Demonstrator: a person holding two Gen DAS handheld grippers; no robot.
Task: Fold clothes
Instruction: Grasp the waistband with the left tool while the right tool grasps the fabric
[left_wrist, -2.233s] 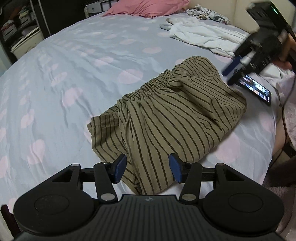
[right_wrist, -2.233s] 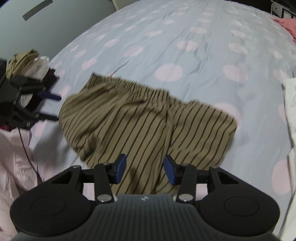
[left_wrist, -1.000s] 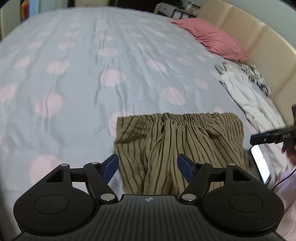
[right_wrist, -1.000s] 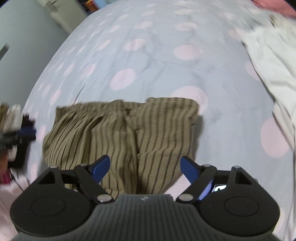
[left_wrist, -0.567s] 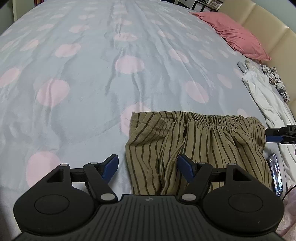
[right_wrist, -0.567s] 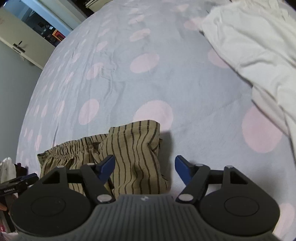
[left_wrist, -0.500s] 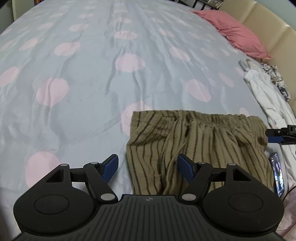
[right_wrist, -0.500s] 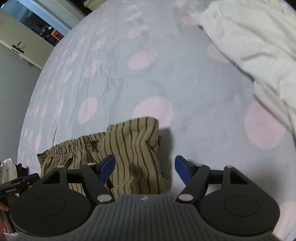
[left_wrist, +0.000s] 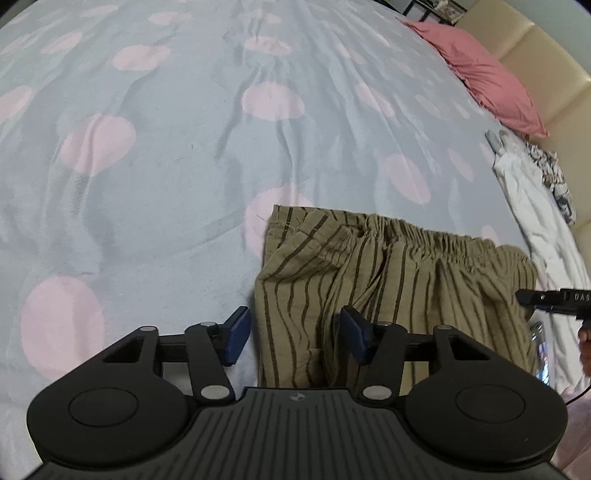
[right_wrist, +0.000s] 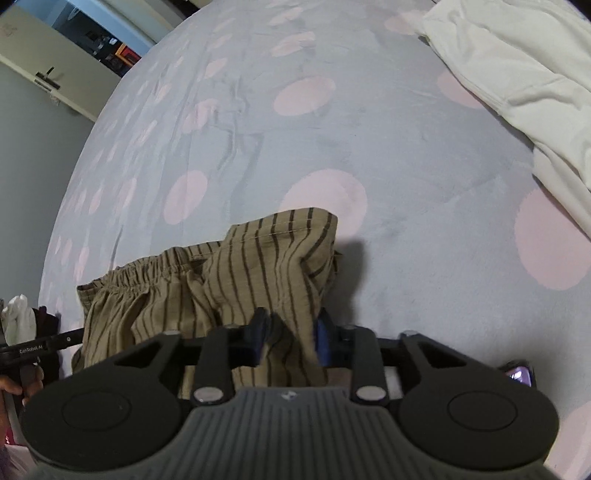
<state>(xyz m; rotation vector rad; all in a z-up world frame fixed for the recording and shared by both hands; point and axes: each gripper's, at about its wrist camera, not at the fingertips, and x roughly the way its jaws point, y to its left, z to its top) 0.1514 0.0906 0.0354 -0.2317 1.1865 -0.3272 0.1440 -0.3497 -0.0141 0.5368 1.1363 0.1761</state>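
The right gripper (right_wrist: 288, 338) has its blue pads drawn in on a bunch of the striped shorts (right_wrist: 229, 280), pinching the cloth near the garment's right side, apparently so that edge can be lifted and carried over for a fold. The left gripper (left_wrist: 293, 334) is spread wide, one pad over the bare sheet and the other above the fabric, straddling the shorts' left edge. It holds nothing, and whether a pad brushes the cloth cannot be told. It looks set to close on that side and match the right's hold.

Outward from both, the shorts lie bunched on the bed (left_wrist: 147, 184), a grey-blue sheet with pink dots, the elastic waistband toward 12 o'clock. In the left view a pink pillow (left_wrist: 487, 81) sits at about 1 o'clock and white clothing (left_wrist: 532, 206) at 2 o'clock, well apart from the shorts. A phone (right_wrist: 519, 371) lies just beside the right gripper at 3 o'clock.
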